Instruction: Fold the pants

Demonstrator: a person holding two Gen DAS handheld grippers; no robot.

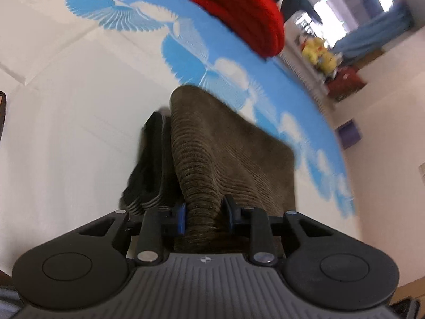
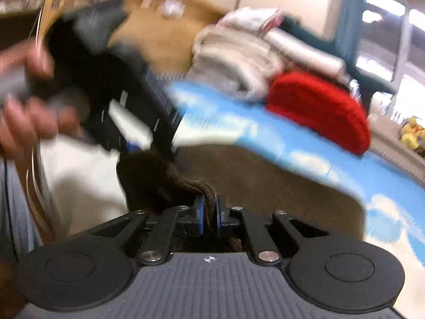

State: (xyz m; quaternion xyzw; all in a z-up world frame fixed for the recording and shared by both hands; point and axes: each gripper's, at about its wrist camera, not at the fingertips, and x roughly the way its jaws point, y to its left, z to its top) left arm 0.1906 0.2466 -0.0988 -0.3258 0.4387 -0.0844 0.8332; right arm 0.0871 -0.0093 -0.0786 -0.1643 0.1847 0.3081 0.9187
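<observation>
The pants [image 1: 225,154] are brown ribbed corduroy. In the left wrist view they hang forward from my left gripper [image 1: 204,212], which is shut on a bunched edge of them above the white and blue sheet [image 1: 79,106]. In the right wrist view my right gripper [image 2: 208,214] is shut on another bunched edge of the pants [image 2: 265,186], which spread out to the right below it. The left gripper [image 2: 132,122] shows blurred at the upper left of the right wrist view, held by a hand [image 2: 24,101], also clamped on the pants.
A red knitted garment [image 1: 239,8] lies on the blue part of the sheet; it also shows in the right wrist view [image 2: 318,111]. A pile of pale clothes [image 2: 239,53] sits behind it. Yellow soft toys [image 1: 318,53] sit beyond the bed edge.
</observation>
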